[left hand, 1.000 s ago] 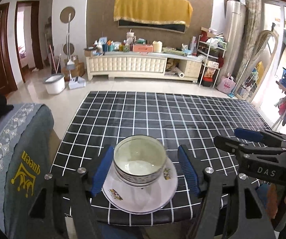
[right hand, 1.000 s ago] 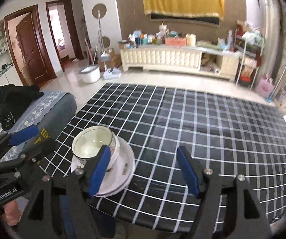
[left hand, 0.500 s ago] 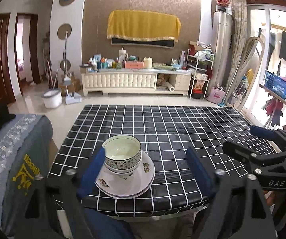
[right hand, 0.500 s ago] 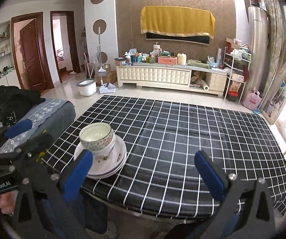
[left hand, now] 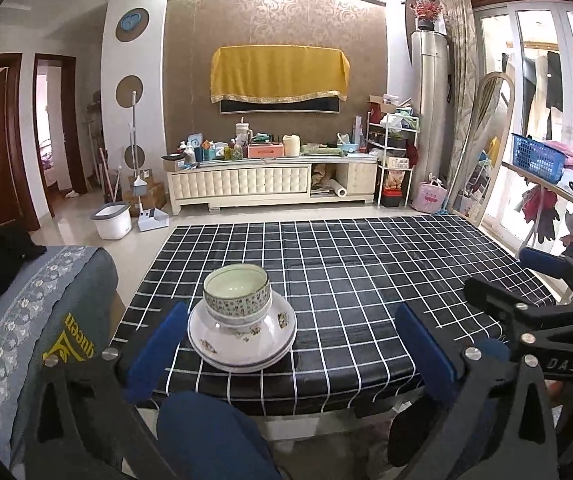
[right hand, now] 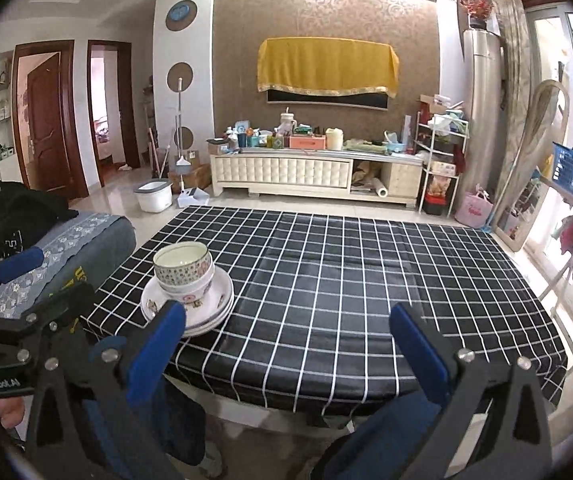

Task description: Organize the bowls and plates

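two pairs of blue-padded fingers stand wide apart and hold nothing: the left gripper (left hand: 286, 340) and the right gripper (right hand: 286, 336) both hang off the near edge of the counter (left hand: 366, 280), clear of the crockery. just beyond the left fingers (left hand: 154, 348), nearer the left pad than the right one, sits the stack: two bowls (left hand: 236, 294) nested one in the other, resting on plates (left hand: 242, 336) piled flat. from the right gripper the same stack lies ahead and to the left, past its left pad.

the pieces look like glazed ceramic, so i judge them hard, slick, fairly heavy together and easily chipped. the safest hold is probably across a bowl's rim wall, one pad inside and one outside, or under a plate's flared lip. bowls are round and deep with a patterned band; plates are shallow, white, with small flower prints. the counter wears a glossy black cloth with a white grid.
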{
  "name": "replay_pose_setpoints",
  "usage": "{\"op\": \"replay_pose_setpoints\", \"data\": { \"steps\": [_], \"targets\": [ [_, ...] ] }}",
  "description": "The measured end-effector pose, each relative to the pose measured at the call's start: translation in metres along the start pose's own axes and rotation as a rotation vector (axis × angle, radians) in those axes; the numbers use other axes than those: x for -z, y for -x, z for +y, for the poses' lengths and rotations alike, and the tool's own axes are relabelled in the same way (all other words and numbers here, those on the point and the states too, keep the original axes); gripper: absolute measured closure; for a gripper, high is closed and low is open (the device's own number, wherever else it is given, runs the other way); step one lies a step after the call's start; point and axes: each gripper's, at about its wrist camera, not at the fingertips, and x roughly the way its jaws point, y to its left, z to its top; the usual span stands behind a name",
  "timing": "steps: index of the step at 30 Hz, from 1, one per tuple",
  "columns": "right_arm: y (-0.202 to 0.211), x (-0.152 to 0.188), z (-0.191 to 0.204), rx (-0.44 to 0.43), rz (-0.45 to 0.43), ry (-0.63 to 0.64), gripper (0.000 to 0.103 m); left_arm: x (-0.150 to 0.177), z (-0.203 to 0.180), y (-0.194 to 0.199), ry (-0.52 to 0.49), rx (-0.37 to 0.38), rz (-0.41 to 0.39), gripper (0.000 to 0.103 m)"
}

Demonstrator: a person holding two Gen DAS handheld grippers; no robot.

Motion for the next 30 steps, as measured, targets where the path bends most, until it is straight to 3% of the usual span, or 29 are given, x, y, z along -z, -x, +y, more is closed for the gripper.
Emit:
{"op": "replay_pose_setpoints", "data": {
  "steps": [7, 30],
  "targets": [
    [0.010, 0.012, 0.000, 0.002, -0.002, -0.018, 0.000, 0.015, -0.009, 0.009, -0.011, 0.006, -0.001, 0.000],
    [0.016, 0.016, 0.002, 0.004, -0.002, -0.003, 0.000, 0.022, -0.011, 0.011, -0.024, 0.007, -0.004, 0.000]
  ]
}}
